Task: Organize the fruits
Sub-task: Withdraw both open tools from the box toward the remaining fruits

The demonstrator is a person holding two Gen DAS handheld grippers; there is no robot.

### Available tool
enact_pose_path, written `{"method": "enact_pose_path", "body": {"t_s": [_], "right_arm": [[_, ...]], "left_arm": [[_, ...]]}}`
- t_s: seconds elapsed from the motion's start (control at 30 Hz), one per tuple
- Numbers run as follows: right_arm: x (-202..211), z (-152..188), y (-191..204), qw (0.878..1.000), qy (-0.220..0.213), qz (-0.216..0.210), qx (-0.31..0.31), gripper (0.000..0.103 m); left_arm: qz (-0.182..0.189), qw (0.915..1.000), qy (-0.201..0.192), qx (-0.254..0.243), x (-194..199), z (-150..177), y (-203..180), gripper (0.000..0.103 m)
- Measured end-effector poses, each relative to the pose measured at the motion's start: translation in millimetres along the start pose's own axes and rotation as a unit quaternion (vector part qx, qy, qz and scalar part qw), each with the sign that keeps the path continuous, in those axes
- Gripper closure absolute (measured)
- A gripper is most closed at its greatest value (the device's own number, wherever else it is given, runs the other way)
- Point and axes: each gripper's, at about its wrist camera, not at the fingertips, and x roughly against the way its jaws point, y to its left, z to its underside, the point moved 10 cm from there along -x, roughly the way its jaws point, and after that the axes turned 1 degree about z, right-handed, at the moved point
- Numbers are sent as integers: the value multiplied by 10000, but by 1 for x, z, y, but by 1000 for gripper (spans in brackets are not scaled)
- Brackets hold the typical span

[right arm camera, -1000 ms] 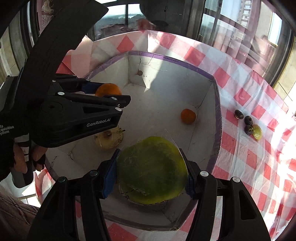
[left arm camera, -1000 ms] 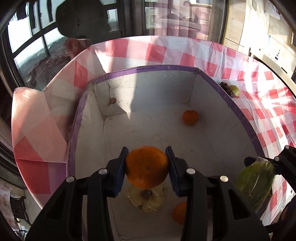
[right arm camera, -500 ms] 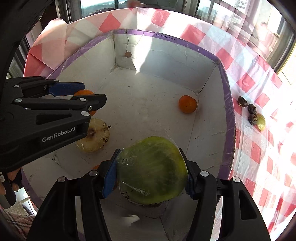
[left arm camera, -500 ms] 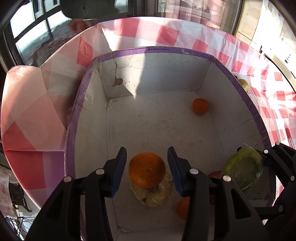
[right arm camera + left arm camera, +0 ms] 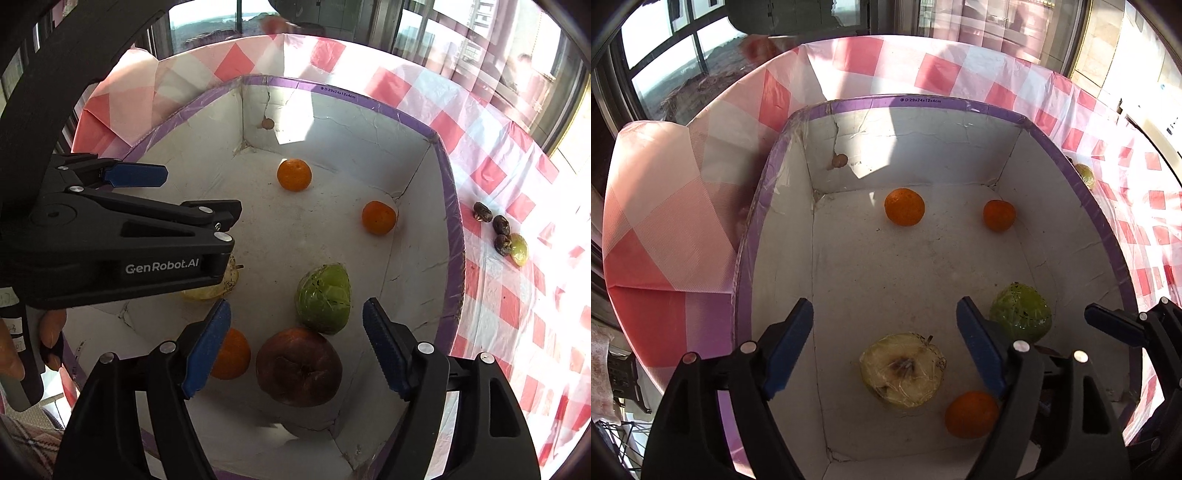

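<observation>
Both the left gripper [image 5: 884, 347] and right gripper [image 5: 296, 347] have jaws wide apart, holding nothing. Most fruit sits in the white box [image 5: 448, 206]: oranges [image 5: 294, 174], a wrapped green fruit [image 5: 324, 298]. The dark fruits [image 5: 499, 227] wait on the tablecloth [image 5: 517, 314].

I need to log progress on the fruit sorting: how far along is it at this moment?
Mostly done. The box holds three oranges, a wrapped green fruit, a wrapped pale cut fruit and a brown fruit. Nothing is in hand: the left gripper and right gripper are both open. Left: the dark fruits and a small green one on the tablecloth.
</observation>
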Motion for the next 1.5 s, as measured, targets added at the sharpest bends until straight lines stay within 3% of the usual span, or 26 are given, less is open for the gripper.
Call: {"method": "enact_pose_path", "body": {"t_s": [0.3,0.43,0.67,0.77,0.83,0.9,0.97,1.1,1.2,1.27,1.37,1.5], "right_arm": [[22,4,-19,9987,-340,-212,-312,25],[37,2,-41,9953,-627,-408,-610,23],[55,8,-114,9838,-987,-390,-1445,21],[51,24,-155,9795,-900,-208,-1791,20],[43,42,-184,9768,-709,-89,-2021,20],[33,62,-209,9736,-481,30,-2229,20],[23,83,-231,9697,-279,89,-2427,20],[6,123,-271,9627,106,267,-2689,20],[-2,144,-299,9604,250,384,-2749,20],[-8,151,-317,9601,287,474,-2743,20],[-18,156,-347,9605,298,573,-2708,20],[-39,150,-379,9677,270,637,-2424,20]], "left_arm": [[-352,9993,100,34,-5,-2,5,8],[-506,9987,68,7,-5,-3,5,7],[-1026,9944,-232,105,7,-9,11,7],[-1427,9885,-442,224,21,-16,10,7],[-1465,9873,-604,142,30,-23,-8,7],[-1358,9866,-907,-32,43,-36,-37,7],[-1016,9861,-1289,-247,58,-53,-82,3],[150,9852,-1576,-655,69,-71,-187,2],[842,9805,-1388,-1107,56,-63,-265,2],[1088,9792,-1105,-1306,36,-49,-302,2],[1122,9857,-616,-1099,-6,-24,-325,2],[849,9919,-159,-936,-57,3,-324,2]]}}
